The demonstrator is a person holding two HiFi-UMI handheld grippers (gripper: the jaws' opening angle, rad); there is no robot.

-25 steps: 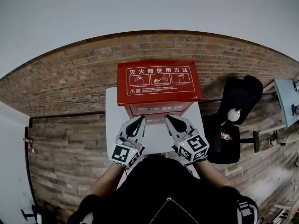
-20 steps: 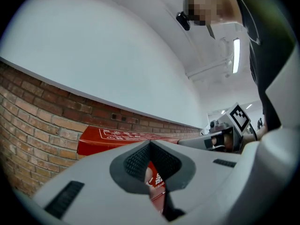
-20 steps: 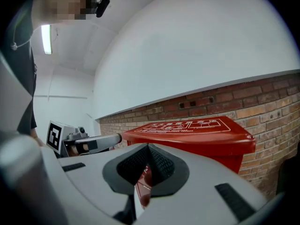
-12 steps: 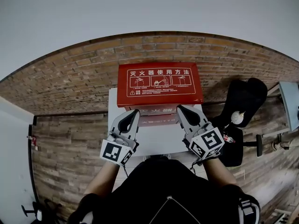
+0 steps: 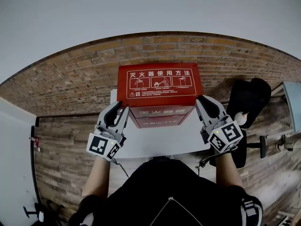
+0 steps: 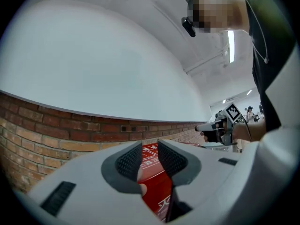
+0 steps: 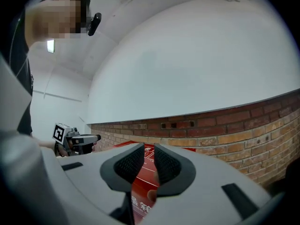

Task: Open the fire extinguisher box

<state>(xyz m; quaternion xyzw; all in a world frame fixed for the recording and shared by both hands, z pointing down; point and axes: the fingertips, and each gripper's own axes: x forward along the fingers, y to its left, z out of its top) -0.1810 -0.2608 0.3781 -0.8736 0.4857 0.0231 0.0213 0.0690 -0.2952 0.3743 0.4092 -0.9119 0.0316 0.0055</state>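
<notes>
Red fire extinguisher box (image 5: 160,86), white-printed lid shut, on white table (image 5: 160,142)

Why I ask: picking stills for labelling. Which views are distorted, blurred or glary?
Head view: fisheye bows the brick wall into an arch, but the fire extinguisher box is sharp, evenly lit. Left gripper view: black corners, ceiling light blown out. Right gripper view: black corners, curved wall, no glare on the box.

Black short-sleeved top (image 5: 155,187), thin pale cord (image 5: 160,213) in a V on the chest — black head-worn camera (image 6: 188,26)
</notes>
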